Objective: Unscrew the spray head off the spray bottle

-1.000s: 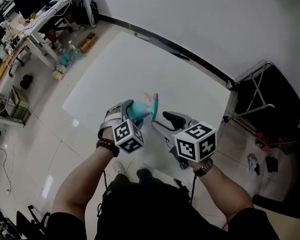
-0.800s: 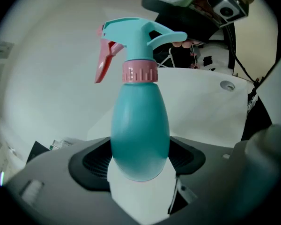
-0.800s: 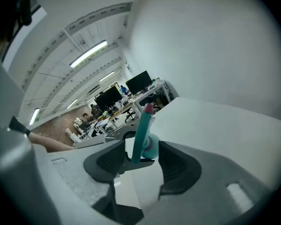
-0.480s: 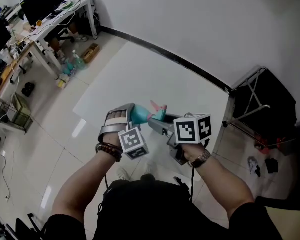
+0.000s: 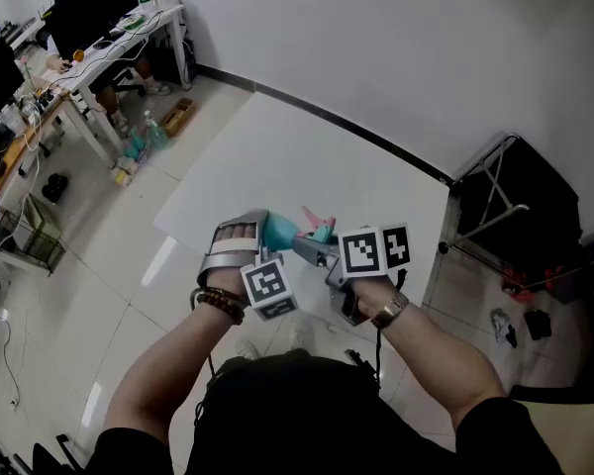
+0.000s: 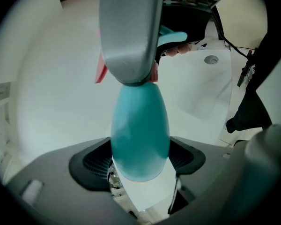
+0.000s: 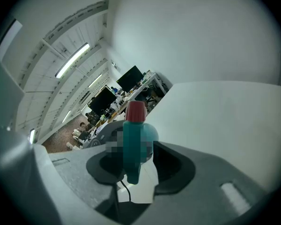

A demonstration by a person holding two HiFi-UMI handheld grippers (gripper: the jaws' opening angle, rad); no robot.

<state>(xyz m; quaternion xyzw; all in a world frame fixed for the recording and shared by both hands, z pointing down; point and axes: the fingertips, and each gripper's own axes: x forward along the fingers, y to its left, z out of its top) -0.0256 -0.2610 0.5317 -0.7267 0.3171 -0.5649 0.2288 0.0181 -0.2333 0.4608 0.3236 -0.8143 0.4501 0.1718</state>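
- Far left there's an office desk (image 5: pixel 109 47) with a white top and dark flat monitors, cluttered with small stuff too tiny to make out.
- Below it is a glossy pale tile floor (image 5: pixel 79 295) with bright glare spots.
- A big matte white table (image 5: pixel 277 156), flat and rectangular, fills the middle and runs up to a plain white wall.
- The left wrist has a dark round-bead bracelet (image 5: pixel 216 303).
- Just right of that is the left marker cube (image 5: pixel 268 287), with black and white squares.
- The left gripper (image 5: pixel 246 237) has smooth silver-grey curved jaws, and it's pinching the spray bottle (image 6: pixel 140 130).
- The bottle is smooth teal plastic with a fat egg-shaped belly, and that belly is wedged tight between the ribbed black pads.
- It's held up in the air over the table's near edge, lying roughly sideways with its top towards the right gripper.
- The spray head (image 7: pixel 133 139) is teal too, with a rounded top, a narrow trigger hanging down and a ridged red nozzle cap (image 7: pixel 135 111).
- The right gripper (image 5: pixel 322 250) has just been closing its jaws.
- The spray head sits between its dark cupped pads, and they look snug against its rounded sides.
- The right marker cube (image 5: pixel 374 250) sits on top of it, and there's a watch (image 5: pixel 388 312) on that wrist.
- Far right is a black folding stand (image 5: pixel 520 201) with thin pale metal tube legs.
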